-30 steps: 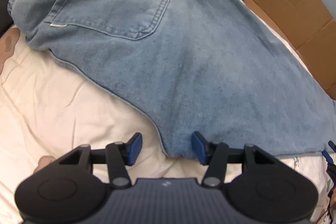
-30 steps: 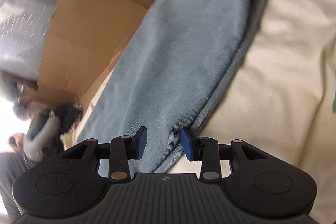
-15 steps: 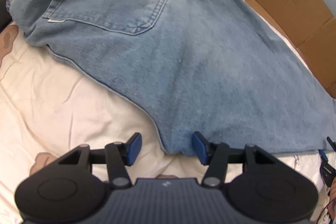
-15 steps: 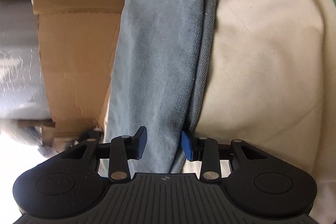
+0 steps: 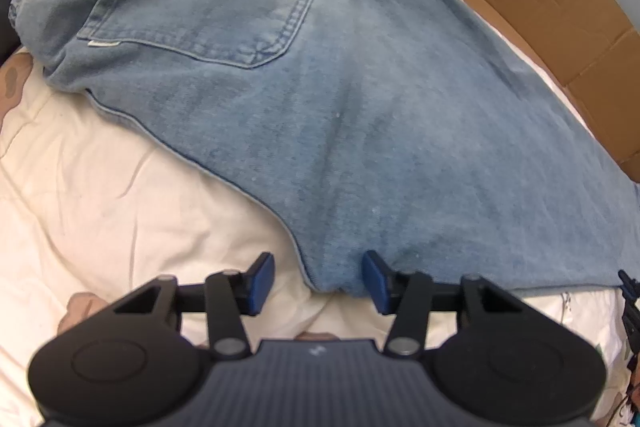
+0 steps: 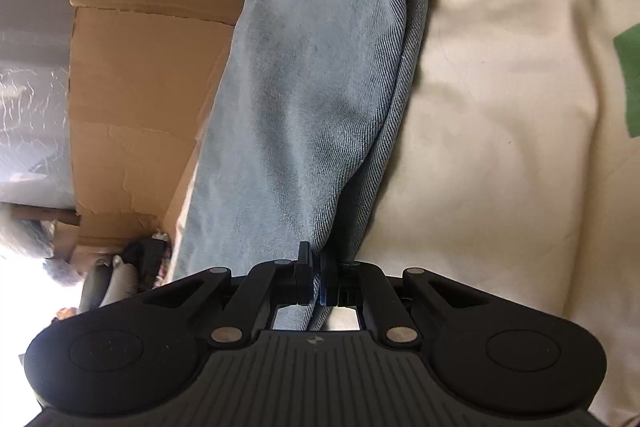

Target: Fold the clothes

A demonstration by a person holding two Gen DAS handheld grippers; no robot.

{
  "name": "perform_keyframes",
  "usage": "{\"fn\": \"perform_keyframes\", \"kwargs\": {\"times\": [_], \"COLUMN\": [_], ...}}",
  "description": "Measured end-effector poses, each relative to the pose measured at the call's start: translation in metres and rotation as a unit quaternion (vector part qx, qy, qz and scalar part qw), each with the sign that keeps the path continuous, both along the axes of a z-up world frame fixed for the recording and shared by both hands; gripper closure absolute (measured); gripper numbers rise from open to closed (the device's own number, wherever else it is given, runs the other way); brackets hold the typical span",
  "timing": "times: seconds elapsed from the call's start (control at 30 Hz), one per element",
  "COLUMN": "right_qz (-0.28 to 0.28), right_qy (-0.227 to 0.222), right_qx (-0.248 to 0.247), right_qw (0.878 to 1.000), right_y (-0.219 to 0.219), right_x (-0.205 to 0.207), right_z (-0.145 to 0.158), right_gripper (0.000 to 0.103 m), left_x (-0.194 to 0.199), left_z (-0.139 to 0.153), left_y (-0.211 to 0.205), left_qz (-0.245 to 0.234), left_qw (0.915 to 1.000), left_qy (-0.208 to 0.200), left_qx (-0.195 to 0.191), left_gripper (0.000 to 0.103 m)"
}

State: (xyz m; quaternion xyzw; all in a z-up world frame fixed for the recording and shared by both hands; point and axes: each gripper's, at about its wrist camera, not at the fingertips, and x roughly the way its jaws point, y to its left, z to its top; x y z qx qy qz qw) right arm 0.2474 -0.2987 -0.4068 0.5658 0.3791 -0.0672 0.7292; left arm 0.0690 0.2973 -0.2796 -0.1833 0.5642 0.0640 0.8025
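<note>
Right wrist: right gripper (image 6: 318,277) jaws clamp jeans (image 6: 312,87); left gripper (image 5: 318,277) jaws apart

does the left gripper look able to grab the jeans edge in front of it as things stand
Probably yes: the left gripper is open, with the near edge of the jeans lying between its fingers and nothing in the way.

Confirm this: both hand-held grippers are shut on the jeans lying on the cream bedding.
Only one is. The right wrist view shows the right hand-held gripper shut on the jeans. The left wrist view shows the left hand-held gripper open, its blue fingers apart at the denim's edge over the cream bedding.
</note>
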Motion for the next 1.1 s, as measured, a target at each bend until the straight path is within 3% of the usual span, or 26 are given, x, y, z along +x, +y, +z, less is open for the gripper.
{"fn": "perform_keyframes", "kwargs": {"times": [0.33, 0.43, 0.6, 0.67, 0.77, 0.9, 1.1], "right_qz": [0.005, 0.002, -0.017, -0.022, -0.027, -0.041, -0.078], "right_qy": [0.020, 0.014, -0.004, -0.008, -0.016, -0.017, -0.016], "right_qx": [-0.014, 0.009, 0.006, 0.003, -0.010, -0.019, -0.054], "right_qw": [1.000, 1.000, 1.000, 1.000, 0.999, 0.999, 0.995], "right_y": [-0.003, -0.008, -0.018, -0.024, -0.030, -0.040, -0.063], "right_x": [0.004, 0.001, -0.005, -0.005, -0.002, 0.001, 0.005], "right_z": [-0.005, -0.009, -0.001, 0.001, 0.006, 0.003, 0.008], "right_gripper": [0.103, 0.101, 0.097, 0.085, 0.078, 0.076, 0.074], "left_x": [-0.002, -0.004, -0.006, -0.004, 0.003, 0.012, 0.022], "left_z": [0.000, 0.008, 0.027, 0.034, 0.036, 0.030, 0.019], "left_y": [0.001, -0.003, -0.020, -0.031, -0.050, -0.075, -0.109], "left_qz": [0.000, -0.011, -0.060, -0.087, -0.123, -0.175, -0.257], "left_qw": [1.0000, 0.9996, 0.9959, 0.9929, 0.9884, 0.9803, 0.9612], "left_qy": [-0.004, -0.010, -0.026, -0.037, -0.045, -0.044, -0.041], "left_qx": [0.004, 0.026, 0.063, 0.073, 0.076, 0.080, 0.090], "left_gripper": [0.051, 0.053, 0.053, 0.053, 0.053, 0.052, 0.052]}}
